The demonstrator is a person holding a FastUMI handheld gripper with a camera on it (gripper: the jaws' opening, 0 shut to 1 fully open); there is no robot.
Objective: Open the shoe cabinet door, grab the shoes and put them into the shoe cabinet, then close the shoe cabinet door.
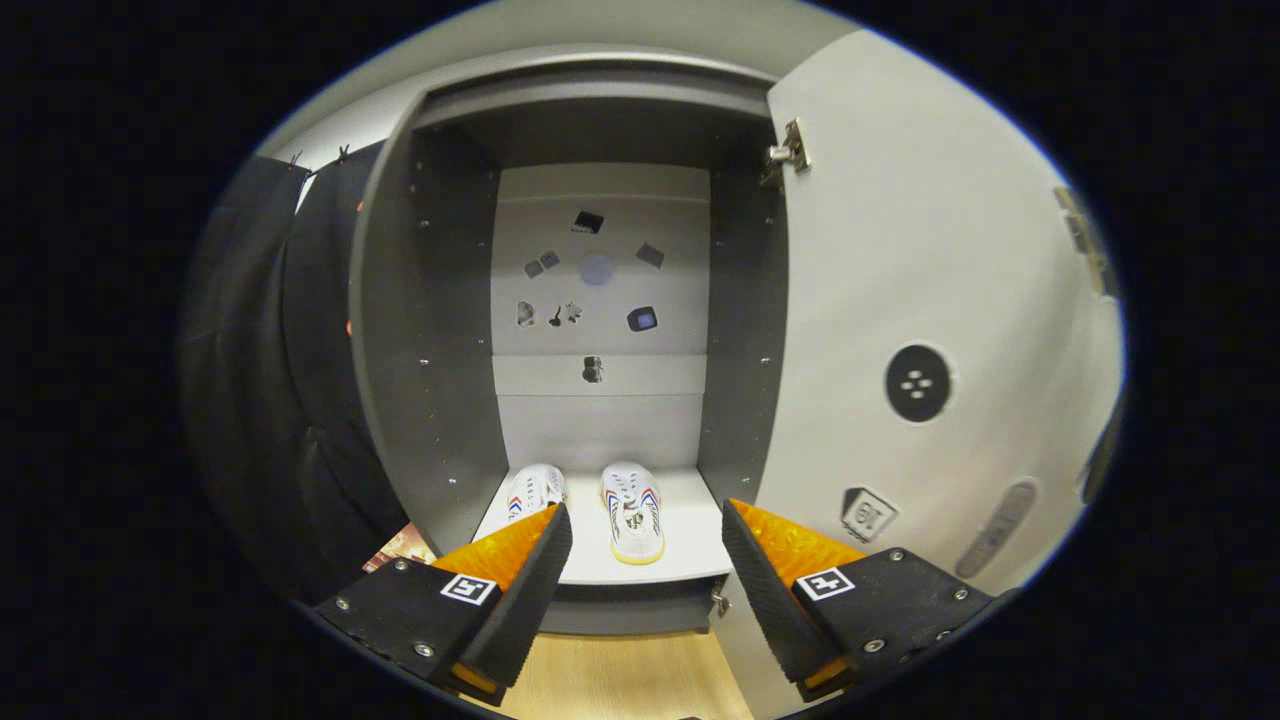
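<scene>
The shoe cabinet (440, 360) stands open just ahead of me, with dark grey side walls and a pale back panel. Its white door (920, 300) is swung wide to the right, its hinge showing at the top. Two white shoes with red and blue stripes rest side by side on the bottom shelf (690, 540): the right shoe (632, 512) lies fully in sight between my fingers, and the left shoe (535, 492) is partly hidden behind my left finger. My gripper (645, 535) is open, holding nothing, a short way back from the shelf's front edge.
Small stickers dot the cabinet's back panel (600, 290). Black cloth (270, 400) hangs to the left of the cabinet. Light wooden floor (620, 680) lies below the shelf. The door carries a round black marker (917, 383) and a small tag (868, 515).
</scene>
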